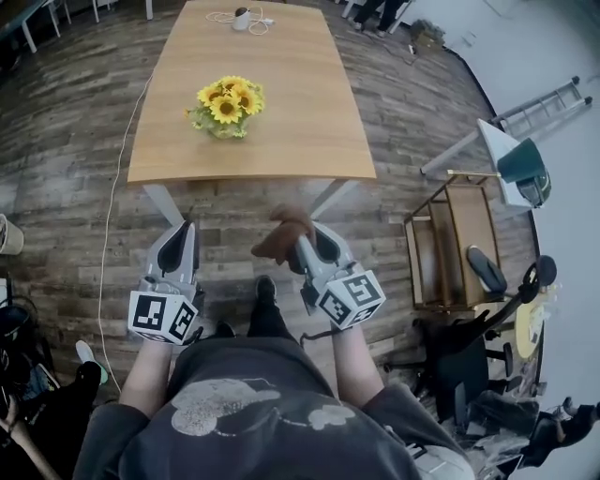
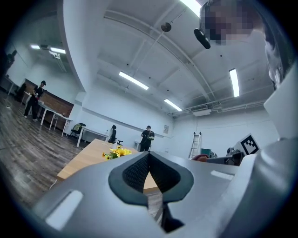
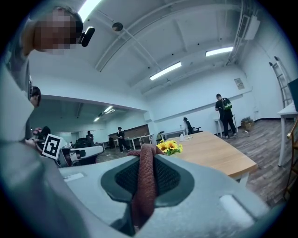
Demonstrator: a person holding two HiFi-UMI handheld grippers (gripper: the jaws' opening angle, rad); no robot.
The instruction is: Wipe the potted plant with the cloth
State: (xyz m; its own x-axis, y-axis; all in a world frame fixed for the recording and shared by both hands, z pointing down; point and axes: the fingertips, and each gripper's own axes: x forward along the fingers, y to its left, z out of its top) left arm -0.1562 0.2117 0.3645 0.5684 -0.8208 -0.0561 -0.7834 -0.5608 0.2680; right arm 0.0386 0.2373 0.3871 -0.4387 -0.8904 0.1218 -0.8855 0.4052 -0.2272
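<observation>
L gripper [image 1: 181, 234]: fingers pressed together, empty. R gripper [image 1: 307, 246]: fingers pinching the brown cloth [image 1: 279, 236], which bunches out past their tips. Potted plant [image 1: 227, 106] w/ yellow flowers stands on the desk [image 1: 309, 103], well ahead of both sets of fingers, approx. btwn them.

The table [image 1: 309, 112] is bare all round the potted plant [image 1: 228, 105]; a corded device [image 1: 242, 18] sits well apart.
</observation>
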